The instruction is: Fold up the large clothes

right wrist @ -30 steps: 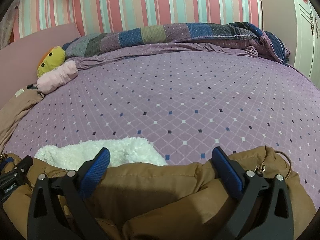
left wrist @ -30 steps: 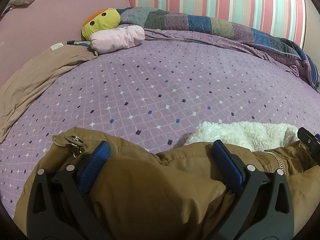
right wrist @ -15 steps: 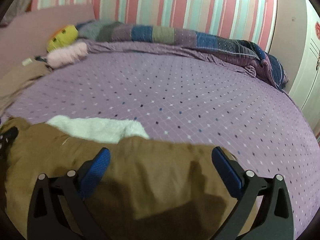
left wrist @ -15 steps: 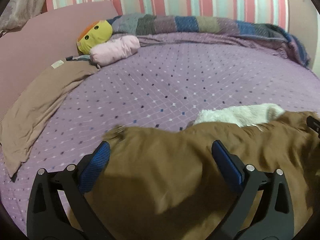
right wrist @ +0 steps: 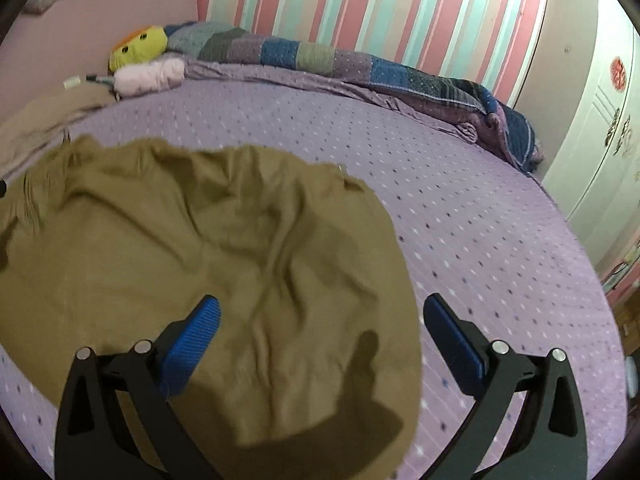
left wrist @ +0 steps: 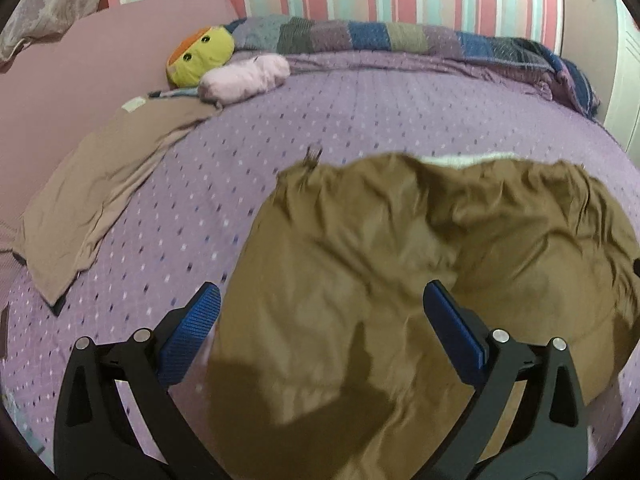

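A brown jacket [left wrist: 400, 272] lies spread on the purple dotted bed [left wrist: 360, 112]; it also shows in the right wrist view [right wrist: 200, 260]. A strip of its white fleece lining [left wrist: 464, 158] peeks out at the far edge. My left gripper [left wrist: 320, 320] is open and empty above the jacket's left part. My right gripper [right wrist: 320, 324] is open and empty above the jacket's right edge. Both sets of jaws stand wide apart, holding nothing.
A tan cloth [left wrist: 100, 184] lies at the bed's left side. A yellow plush toy [left wrist: 200, 56] and pink pillow [left wrist: 244, 78] sit at the far left. A patchwork blanket [left wrist: 440, 40] runs along the striped wall. A white wardrobe [right wrist: 600, 128] stands at right.
Both grippers have lifted and drawn back from the jacket, which now lies flat and spread on the bed, covering most of the fleece lining.
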A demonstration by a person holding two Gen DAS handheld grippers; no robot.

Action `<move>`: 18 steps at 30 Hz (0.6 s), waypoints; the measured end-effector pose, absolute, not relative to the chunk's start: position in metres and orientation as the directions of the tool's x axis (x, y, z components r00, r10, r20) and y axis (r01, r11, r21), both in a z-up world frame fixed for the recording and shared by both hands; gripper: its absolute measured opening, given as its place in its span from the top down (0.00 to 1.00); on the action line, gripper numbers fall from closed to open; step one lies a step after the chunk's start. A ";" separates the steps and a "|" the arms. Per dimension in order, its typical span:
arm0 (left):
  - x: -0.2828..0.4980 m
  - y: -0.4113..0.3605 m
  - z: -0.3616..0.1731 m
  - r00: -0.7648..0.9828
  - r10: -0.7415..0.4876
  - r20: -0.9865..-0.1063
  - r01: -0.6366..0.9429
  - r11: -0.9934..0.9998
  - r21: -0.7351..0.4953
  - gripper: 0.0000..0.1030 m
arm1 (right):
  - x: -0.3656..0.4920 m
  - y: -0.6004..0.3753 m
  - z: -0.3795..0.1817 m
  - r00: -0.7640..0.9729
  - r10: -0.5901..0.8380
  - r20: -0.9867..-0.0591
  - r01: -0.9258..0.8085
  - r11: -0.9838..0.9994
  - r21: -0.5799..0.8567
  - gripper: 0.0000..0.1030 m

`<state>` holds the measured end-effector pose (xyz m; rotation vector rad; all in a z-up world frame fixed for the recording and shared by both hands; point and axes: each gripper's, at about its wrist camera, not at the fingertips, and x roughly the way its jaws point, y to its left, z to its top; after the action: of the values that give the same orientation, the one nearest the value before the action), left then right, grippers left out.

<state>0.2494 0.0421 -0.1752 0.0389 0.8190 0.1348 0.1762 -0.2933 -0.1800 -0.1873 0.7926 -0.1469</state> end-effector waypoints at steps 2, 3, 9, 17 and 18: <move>0.242 0.047 -0.182 0.659 0.134 -0.740 -0.110 0.991 0.081 0.03 | 0.168 -0.293 -0.182 0.674 -0.224 -0.704 0.067 0.967 -0.244 0.02; 0.238 0.050 -0.186 0.650 0.142 -0.746 -0.117 0.989 0.087 0.03 | 0.163 -0.294 -0.183 0.665 -0.239 -0.707 0.075 0.964 -0.255 0.02; 0.217 0.073 -0.195 0.623 0.169 -0.764 -0.189 0.980 0.062 0.03 | 0.149 -0.298 -0.195 0.602 -0.251 -0.758 0.124 0.967 -0.222 0.02; 0.204 0.074 -0.205 0.580 0.178 -0.795 -0.156 0.982 0.106 0.03 | 0.133 -0.322 -0.197 0.604 -0.190 -0.774 0.208 0.975 -0.077 0.02; 0.202 0.075 -0.205 0.579 0.179 -0.796 -0.155 0.982 0.108 0.03 | 0.131 -0.327 -0.196 0.605 -0.173 -0.777 0.222 0.974 -0.044 0.02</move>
<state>0.2017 0.0753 -0.2049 0.0279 0.9335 0.1949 0.1312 -0.3274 -0.1960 0.0584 0.8921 -0.2287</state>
